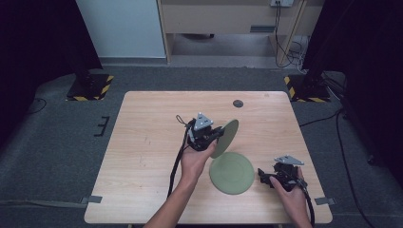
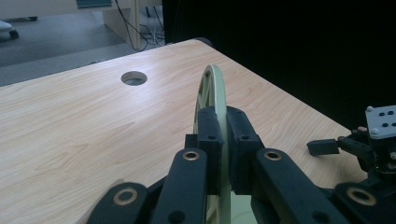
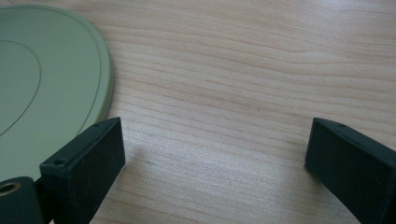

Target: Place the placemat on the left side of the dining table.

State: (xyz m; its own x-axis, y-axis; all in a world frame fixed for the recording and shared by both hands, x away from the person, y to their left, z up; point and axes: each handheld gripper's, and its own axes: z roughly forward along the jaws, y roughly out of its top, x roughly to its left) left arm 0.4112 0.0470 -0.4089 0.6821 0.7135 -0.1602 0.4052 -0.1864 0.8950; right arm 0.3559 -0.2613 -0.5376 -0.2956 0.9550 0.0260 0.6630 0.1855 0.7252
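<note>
Near the front of the table, the right gripper rests with jaws wide apart, just right of a flat green plate. Farther back, the left gripper pinches a second green plate by its rim, up on edge. That thin pinch might slip, so the plate could drop and bang the flat one.

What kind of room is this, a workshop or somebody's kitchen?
Probably a lab or test room, not a kitchen. A bare wooden table stands on grey carpet between black stands with hazard-striped bases, cables trail across the floor, and hand-held grippers handle green plates.
</note>
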